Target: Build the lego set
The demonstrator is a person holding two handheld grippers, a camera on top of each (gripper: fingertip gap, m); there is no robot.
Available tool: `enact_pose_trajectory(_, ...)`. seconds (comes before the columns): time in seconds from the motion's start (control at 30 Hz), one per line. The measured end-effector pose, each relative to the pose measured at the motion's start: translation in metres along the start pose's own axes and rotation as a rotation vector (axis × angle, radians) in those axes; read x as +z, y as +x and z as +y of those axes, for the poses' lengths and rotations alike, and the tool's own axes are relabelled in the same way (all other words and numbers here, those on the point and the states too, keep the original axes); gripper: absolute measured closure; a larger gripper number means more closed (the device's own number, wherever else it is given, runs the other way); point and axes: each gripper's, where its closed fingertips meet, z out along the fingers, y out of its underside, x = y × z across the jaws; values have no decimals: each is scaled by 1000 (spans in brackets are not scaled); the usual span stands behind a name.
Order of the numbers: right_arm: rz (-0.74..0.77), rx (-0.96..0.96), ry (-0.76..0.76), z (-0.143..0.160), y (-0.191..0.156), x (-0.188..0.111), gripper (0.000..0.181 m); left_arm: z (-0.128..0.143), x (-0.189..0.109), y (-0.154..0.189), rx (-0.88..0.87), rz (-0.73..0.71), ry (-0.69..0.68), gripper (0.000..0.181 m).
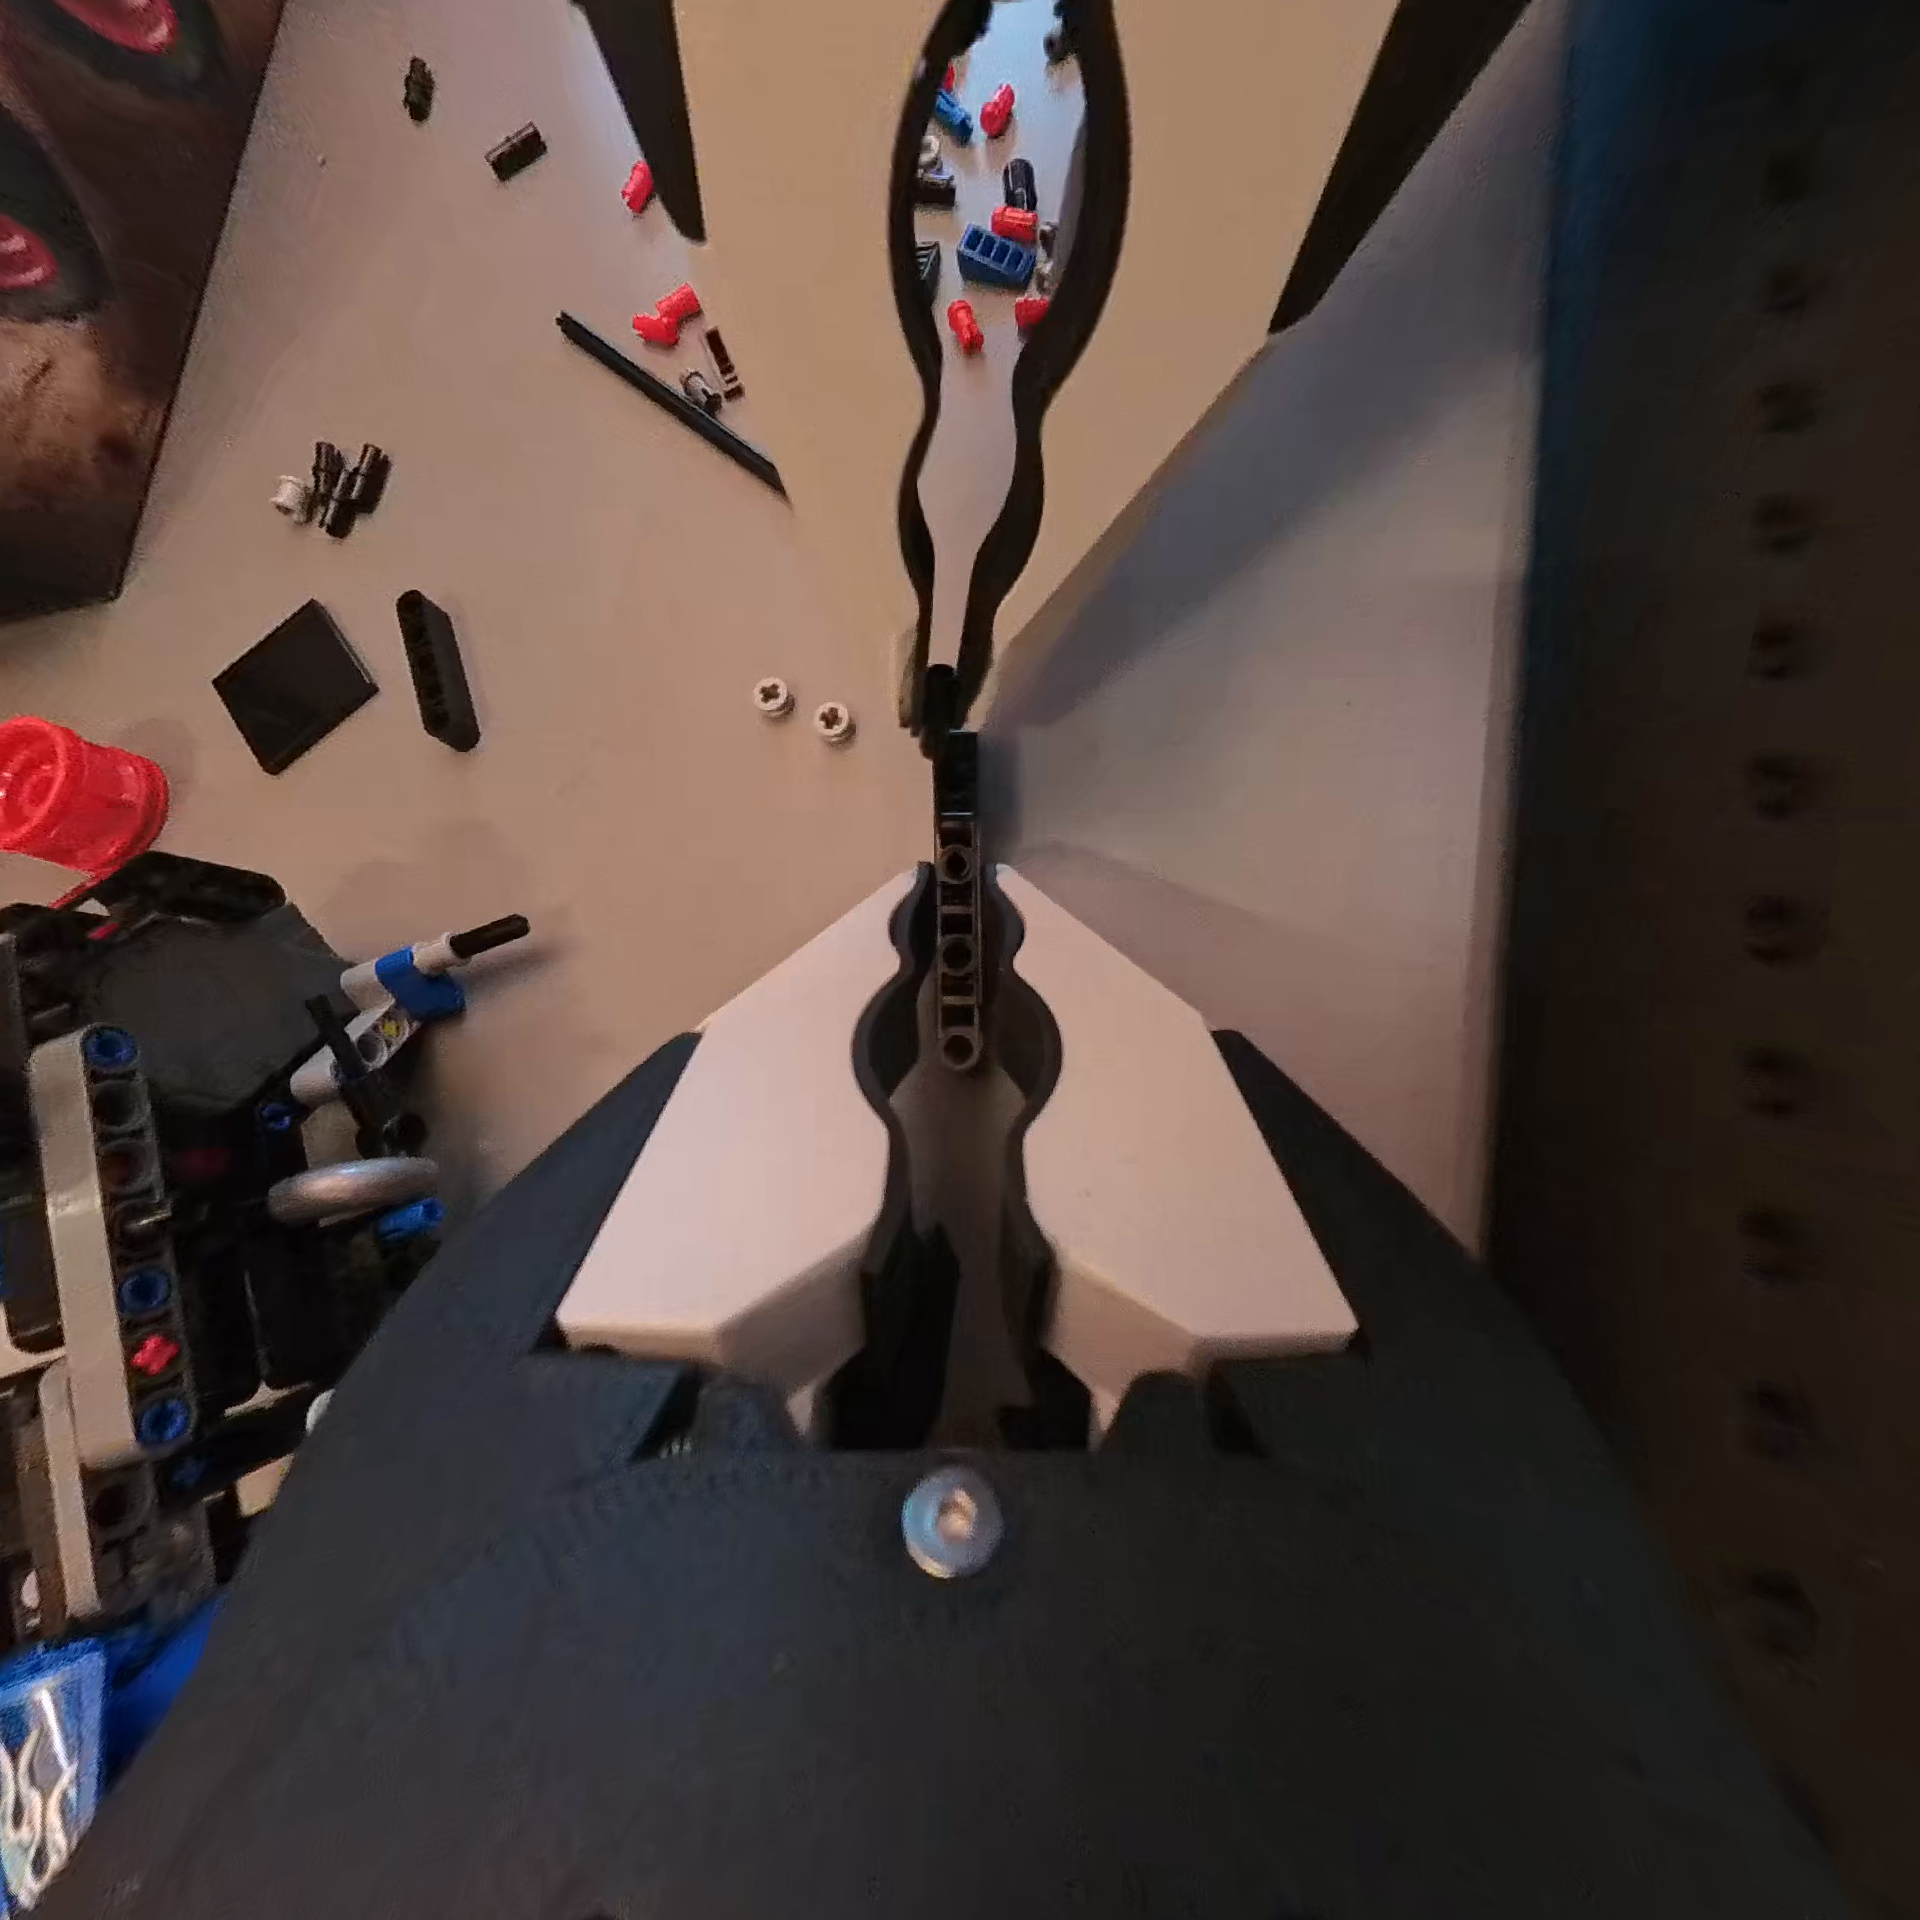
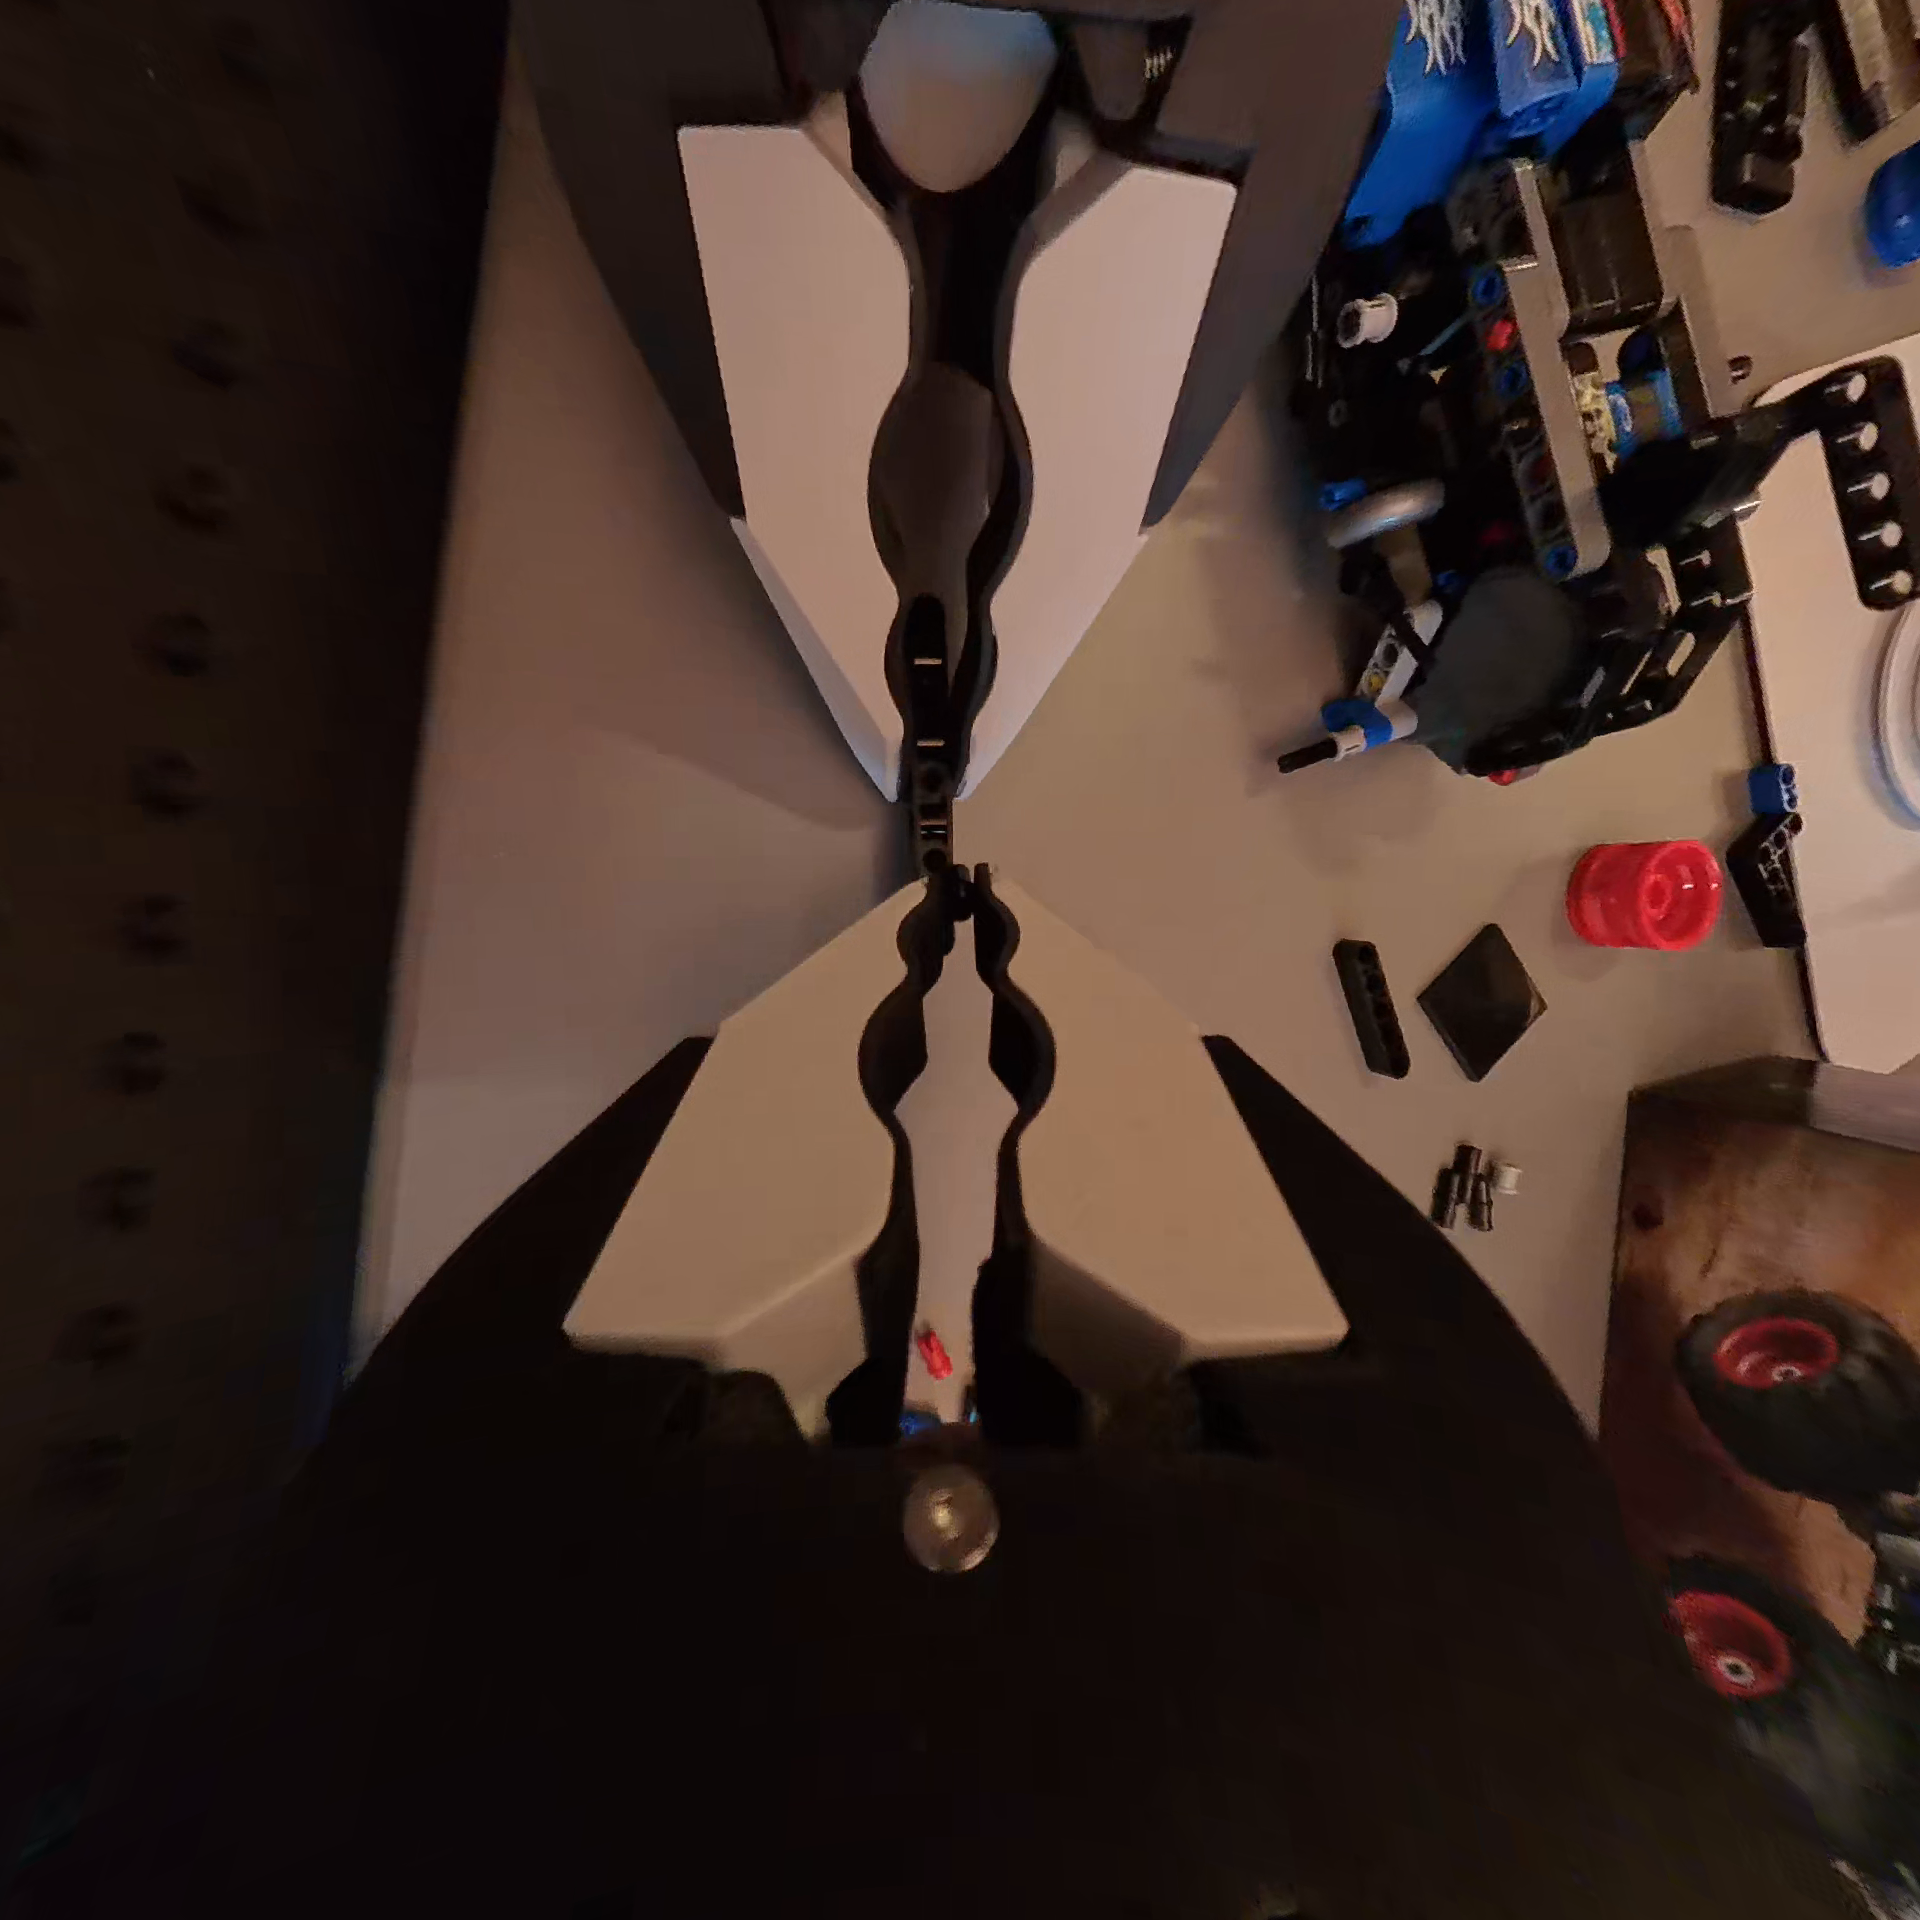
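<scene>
The half-built model [image 1: 156,1195] runs off the left edge of the left wrist view, the red wheel [image 1: 73,795] too; beyond the far claw [image 1: 940,707], the small loose pieces [image 1: 987,229] blur together

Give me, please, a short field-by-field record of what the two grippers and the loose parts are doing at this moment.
left gripper: shut on a grey holed beam
right gripper: tips closed on a small black connector at the beam's far end
meeting: grippers tip to tip above the table
partly built vehicle: resting on the table, untouched
loose parts: red wheel hub, black square tile, short black beam
</scene>
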Motion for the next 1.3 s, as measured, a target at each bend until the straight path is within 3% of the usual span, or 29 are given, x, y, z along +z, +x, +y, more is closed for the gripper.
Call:
enact_pose_trajectory(0.5, -36, -130, -115, 0, -4, 5, 179, -2, 4, 1, -84, 94, 21, 175)
enact_pose_trajectory(1.3, -161, -16, 76, 4, -6, 4, 180, -3, 5, 2, -115, 123, 29, 174)
